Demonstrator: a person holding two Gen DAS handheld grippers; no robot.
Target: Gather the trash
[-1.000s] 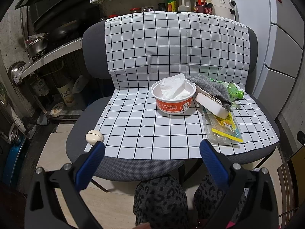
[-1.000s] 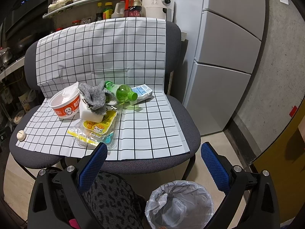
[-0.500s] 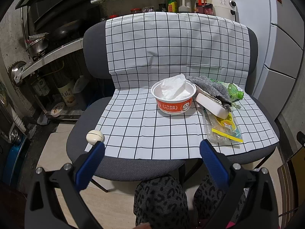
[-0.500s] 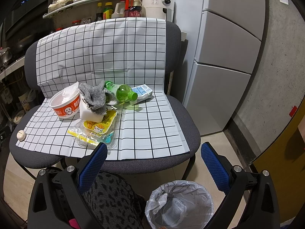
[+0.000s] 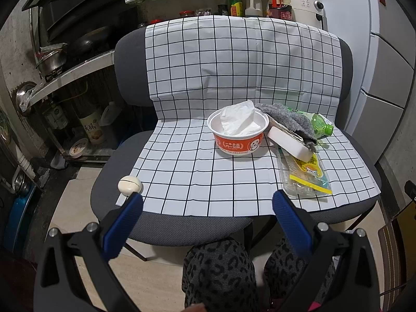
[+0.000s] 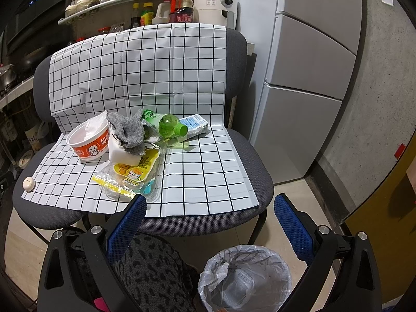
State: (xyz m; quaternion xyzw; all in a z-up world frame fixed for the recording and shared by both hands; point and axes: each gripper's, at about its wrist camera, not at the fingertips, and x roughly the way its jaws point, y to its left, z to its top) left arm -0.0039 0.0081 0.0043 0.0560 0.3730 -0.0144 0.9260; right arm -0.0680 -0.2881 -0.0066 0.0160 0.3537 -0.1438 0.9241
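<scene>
grey seat fabric shows under a white checked cloth (image 6: 197, 166) that covers a wide chair (image 6: 260, 182), and all the trash lies on that cloth. left claw (image 5: 208, 200) and right claw (image 6: 209, 202) both hang short of the seat's front edge, each spread wide with nothing between its blue pads. an orange paper bowl (image 5: 240, 140) stuffed with tissue (image 5: 238, 119) stands near the middle. just beside it a white block (image 6: 122, 153) carries a grey rag (image 6: 128, 132) draped over it, and a yellow snack wrapper (image 6: 132, 173) lies under and in front of the block. a green bottle (image 6: 165, 124) lies on its side behind the rag, touching a small blue-and-white packet (image 6: 195, 126). a small cream ball (image 5: 129, 185) sits alone at the cloth's front left corner, well apart from the pile. a lined waste bin (image 6: 244, 278) stands on the floor below the right claw.

nothing looks collected yet, so my guess is the first pick is about to come. risks from here: the pile is tangled, so pulling the rag could drag the block or roll the bottle off the seat. the cloth is loose and a snagged claw could slide everything. the bowl is light and may tip, spilling the tissue. the ball sits right at the edge and could roll to the floor.
</scene>
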